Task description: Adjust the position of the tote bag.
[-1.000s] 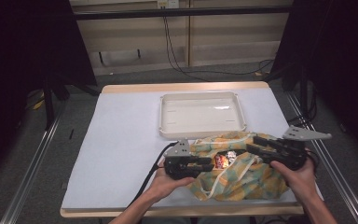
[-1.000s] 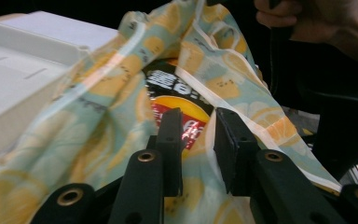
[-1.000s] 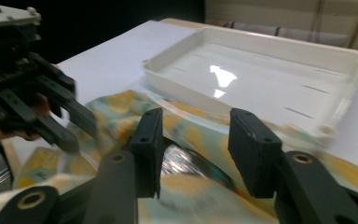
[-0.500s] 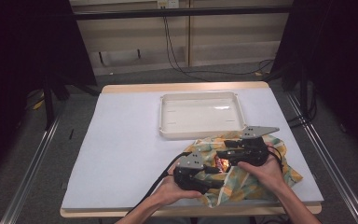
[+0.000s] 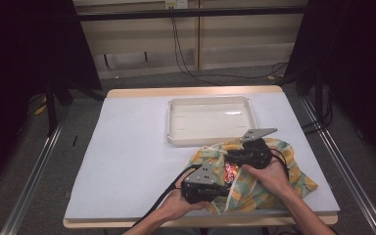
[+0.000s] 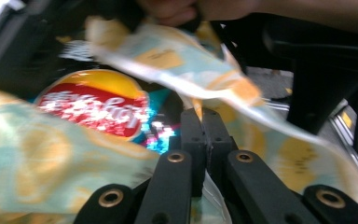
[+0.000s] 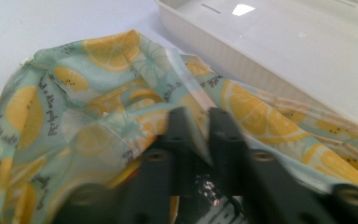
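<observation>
Dark curtains (image 5: 24, 58), beige panelled wall (image 5: 196, 39), grey floor (image 5: 29, 161), dangling cables (image 5: 181, 49).

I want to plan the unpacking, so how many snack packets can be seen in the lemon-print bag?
1. A red and yellow snack packet lies inside the open mouth of the lemon-print bag, between the two claws. More may be hidden under the fabric.

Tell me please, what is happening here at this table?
A person works with a gripper in each hand on a lemon-print cloth bag at the near right part of the table. The left gripper has just closed on the bag's edge; the right gripper has just closed on another edge. They seem to hold its mouth open, and a shiny snack packet lies inside. A white tray sits empty just behind.
</observation>
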A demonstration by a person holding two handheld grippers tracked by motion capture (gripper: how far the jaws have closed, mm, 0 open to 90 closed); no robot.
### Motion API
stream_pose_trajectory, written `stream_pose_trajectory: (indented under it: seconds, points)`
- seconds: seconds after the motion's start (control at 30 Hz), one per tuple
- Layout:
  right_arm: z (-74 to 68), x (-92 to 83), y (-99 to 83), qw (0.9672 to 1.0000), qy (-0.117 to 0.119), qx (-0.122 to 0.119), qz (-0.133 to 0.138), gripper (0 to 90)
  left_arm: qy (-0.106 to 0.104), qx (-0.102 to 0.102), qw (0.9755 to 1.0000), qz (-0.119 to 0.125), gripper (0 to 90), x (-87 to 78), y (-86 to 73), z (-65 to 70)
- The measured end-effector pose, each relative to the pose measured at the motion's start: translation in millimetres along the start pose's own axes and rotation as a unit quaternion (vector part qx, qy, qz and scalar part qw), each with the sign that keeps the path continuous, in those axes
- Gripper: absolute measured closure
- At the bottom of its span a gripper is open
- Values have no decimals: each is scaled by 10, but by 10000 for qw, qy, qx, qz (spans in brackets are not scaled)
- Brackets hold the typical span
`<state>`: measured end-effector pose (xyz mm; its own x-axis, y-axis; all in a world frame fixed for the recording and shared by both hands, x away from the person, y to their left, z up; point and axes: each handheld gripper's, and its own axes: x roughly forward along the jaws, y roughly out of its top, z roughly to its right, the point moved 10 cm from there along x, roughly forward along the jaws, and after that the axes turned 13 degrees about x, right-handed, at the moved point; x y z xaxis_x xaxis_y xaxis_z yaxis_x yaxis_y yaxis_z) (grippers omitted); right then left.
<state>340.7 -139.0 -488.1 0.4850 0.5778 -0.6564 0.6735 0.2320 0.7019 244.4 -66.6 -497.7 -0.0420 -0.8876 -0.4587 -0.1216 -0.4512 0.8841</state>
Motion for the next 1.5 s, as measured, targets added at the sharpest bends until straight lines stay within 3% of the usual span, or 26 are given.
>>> stream_pose_trajectory:
  seconds: [0.07,0.17,0.27,0.37,0.6,0.73,0.77,0.8,0.83,0.87,0.9,0.93,1.03,1.1,1.2,1.33,1.5]
  points:
    - [-6,21,-1,9999,102,95,-89,900,-2,47,10000,-83,900,-2,0,32]
    - [-3,15,37,9997,152,151,-101,900,-167,210,9996,-57,900,31,56,181]
    - [29,-23,170,9996,169,210,-26,900,-327,495,9981,-162,900,81,96,333]
    - [49,-32,230,9995,202,241,23,900,-453,492,9976,-179,900,117,89,422]
    - [212,94,392,9976,193,592,314,900,-820,553,9944,-359,900,285,-19,673]
    - [239,153,427,9973,217,624,318,900,-744,430,9957,-353,900,292,-37,640]
    - [210,148,434,9974,266,561,355,900,-673,462,9959,-386,900,257,-53,576]
    - [164,117,435,9974,337,496,403,900,-658,342,9968,-295,900,223,-46,541]
    - [125,43,442,9966,442,412,556,818,-531,211,9981,-219,889,137,-43,446]
    - [101,-14,442,9962,480,365,634,758,-531,211,9981,-219,858,137,-43,446]
    - [82,-74,437,9957,519,329,694,709,-332,-3,9994,-38,815,35,-4,346]
    - [65,-131,427,9952,580,301,730,667,-332,-3,9994,-38,806,35,-4,346]
    - [46,-282,337,9954,613,196,705,608,-61,-163,9995,245,804,-130,79,218]
    - [53,-320,262,9963,545,142,646,596,-26,-156,9995,284,796,-151,86,188]
    - [47,-360,148,9969,516,54,589,573,124,-299,9989,349,787,-164,72,88]
    - [52,-359,92,9973,504,-26,536,541,255,-287,9991,154,779,-107,17,48]
    - [60,-179,83,9988,364,-134,309,445,132,-306,9994,29,694,26,-36,112]
